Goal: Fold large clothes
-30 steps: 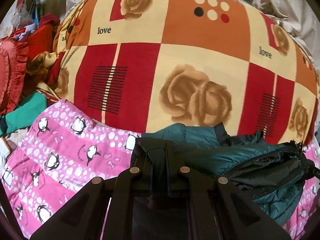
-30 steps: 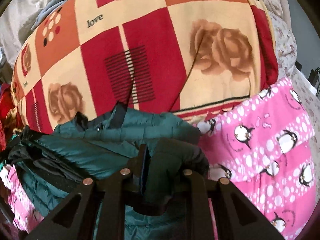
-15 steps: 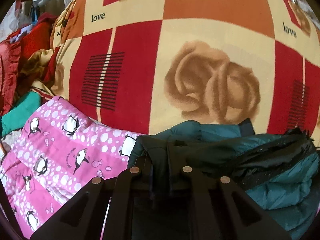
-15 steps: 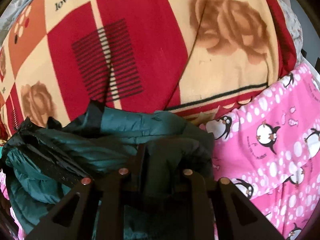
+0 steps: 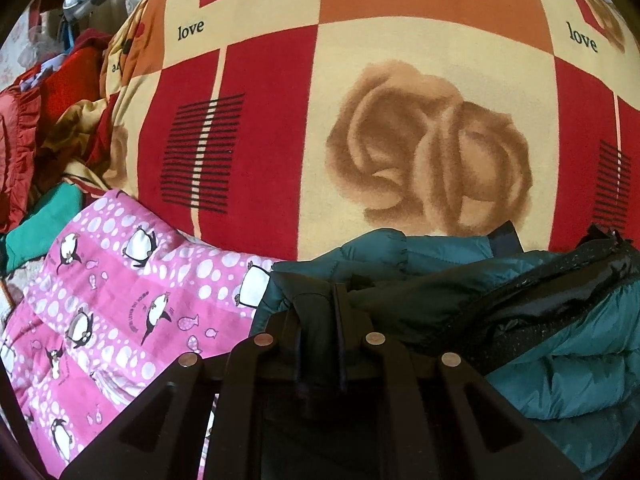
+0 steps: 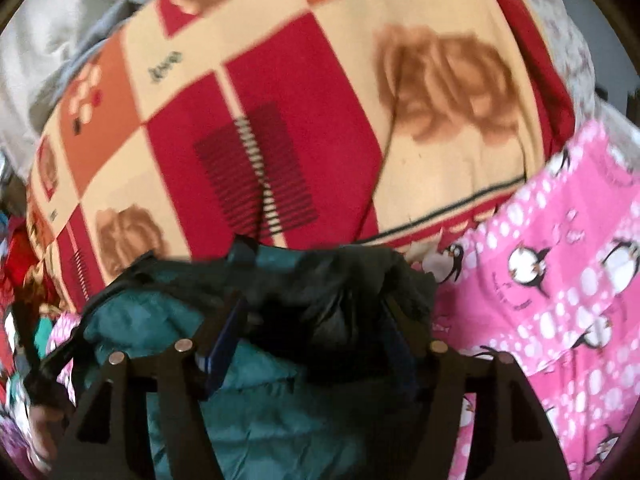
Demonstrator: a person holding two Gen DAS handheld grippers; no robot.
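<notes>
A teal puffer jacket (image 5: 560, 352) with black lining lies bunched on a pink penguin-print sheet (image 5: 120, 312). My left gripper (image 5: 320, 312) is shut on a fold of the jacket's left end. In the right wrist view the jacket (image 6: 256, 408) fills the lower middle. My right gripper (image 6: 316, 332) stands open, its fingers (image 6: 224, 336) spread wide with the jacket's dark edge lying loose between them. That view is blurred by motion.
A big folded blanket (image 5: 400, 120) with red, orange and cream squares and roses lies just behind the jacket; it also shows in the right wrist view (image 6: 320, 120). A heap of red and green clothes (image 5: 36, 128) lies at the far left. Grey fabric (image 6: 60, 40) lies at the back.
My right gripper has opened and let go of the jacket, and its view has swung. My left gripper stayed shut on the jacket and moved forward toward the blanket.
</notes>
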